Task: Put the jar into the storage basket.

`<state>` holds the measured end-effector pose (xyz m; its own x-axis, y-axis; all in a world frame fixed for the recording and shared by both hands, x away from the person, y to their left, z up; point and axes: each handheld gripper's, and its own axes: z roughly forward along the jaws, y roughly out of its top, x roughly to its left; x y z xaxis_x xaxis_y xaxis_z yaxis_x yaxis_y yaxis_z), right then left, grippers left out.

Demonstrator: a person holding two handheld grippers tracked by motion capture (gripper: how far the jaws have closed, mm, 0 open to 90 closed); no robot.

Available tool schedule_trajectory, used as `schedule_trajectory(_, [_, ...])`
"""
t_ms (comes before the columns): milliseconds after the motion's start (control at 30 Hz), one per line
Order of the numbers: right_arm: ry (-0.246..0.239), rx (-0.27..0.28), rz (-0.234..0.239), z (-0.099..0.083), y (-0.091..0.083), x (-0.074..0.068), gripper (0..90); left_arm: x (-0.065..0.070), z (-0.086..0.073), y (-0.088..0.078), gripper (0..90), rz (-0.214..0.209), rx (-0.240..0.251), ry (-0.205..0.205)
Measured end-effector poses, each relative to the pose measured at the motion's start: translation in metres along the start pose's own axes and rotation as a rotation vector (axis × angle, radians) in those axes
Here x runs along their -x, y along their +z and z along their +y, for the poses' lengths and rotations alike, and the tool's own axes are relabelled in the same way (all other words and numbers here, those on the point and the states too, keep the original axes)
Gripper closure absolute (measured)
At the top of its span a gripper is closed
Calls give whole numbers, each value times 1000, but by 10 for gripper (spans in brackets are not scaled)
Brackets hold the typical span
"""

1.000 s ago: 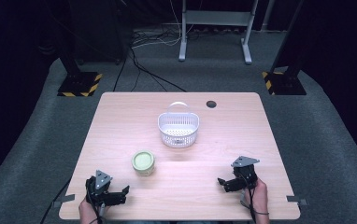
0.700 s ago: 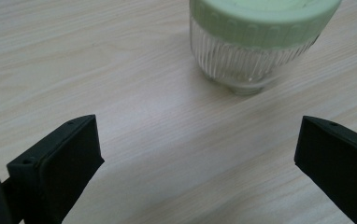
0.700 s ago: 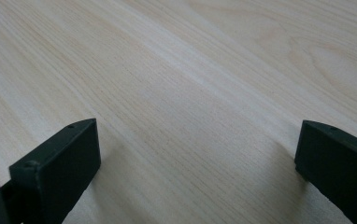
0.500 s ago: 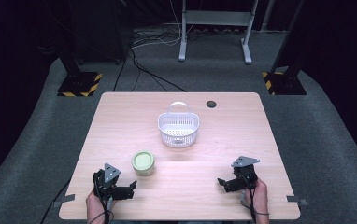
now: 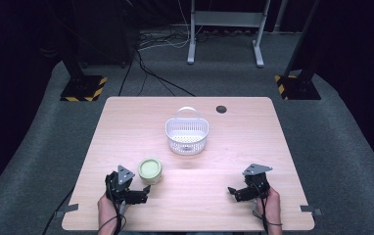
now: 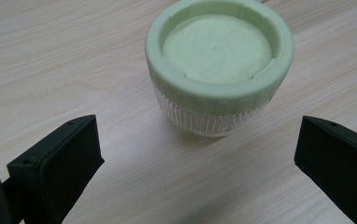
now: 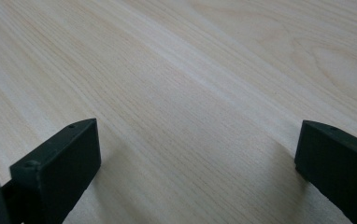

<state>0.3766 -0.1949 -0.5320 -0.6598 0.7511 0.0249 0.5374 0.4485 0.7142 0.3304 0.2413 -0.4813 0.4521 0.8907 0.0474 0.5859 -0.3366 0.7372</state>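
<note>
A small clear jar with a pale green lid (image 5: 150, 170) stands upright on the wooden table (image 5: 244, 142), left of the middle near the front. My left gripper (image 5: 144, 192) sits just in front of it, open, jaws wide apart. In the left gripper view the jar (image 6: 218, 65) stands a short way ahead of the jaws, not between them. A white perforated basket (image 5: 187, 132) with a handle stands at the table's centre. My right gripper (image 5: 232, 191) rests open near the front right, with bare wood (image 7: 190, 116) between its jaws.
A dark round cable hole (image 5: 221, 109) lies in the tabletop behind the basket. Beyond the table are grey carpet, cables, a metal stand (image 5: 224, 29) and yellow-black striped bases (image 5: 83, 88).
My left gripper has moved forward and to the right, coming up close to the green-lidded jar. The right gripper, the jar and the basket have stayed where they were.
</note>
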Motion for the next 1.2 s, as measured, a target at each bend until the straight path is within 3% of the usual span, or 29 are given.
schedule_trajectory(233, [2, 2, 2, 0, 0, 0, 0, 2, 9, 4, 4, -2, 0, 4])
schedule_trajectory(367, [6, 3, 0, 0, 0, 1, 0, 1, 14, 9, 4, -15, 2, -16])
schedule_trajectory(567, [4, 2, -2, 0, 0, 0, 0, -3, 22, 18, 4, -73, 15, -54])
schedule_trajectory(733, [3, 2, 0, 0, 0, 0, 0, 0, 29, 26, 3, -63, 1, -47])
schedule_trajectory(933, [5, 2, 1, 0, 0, 1, 0, 6, 36, 34, 3, -45, -10, -8])
schedule_trajectory(1200, [4, 3, 3, 0, 0, 1, 0, 9, 40, 43, 2, -27, -28, 1])
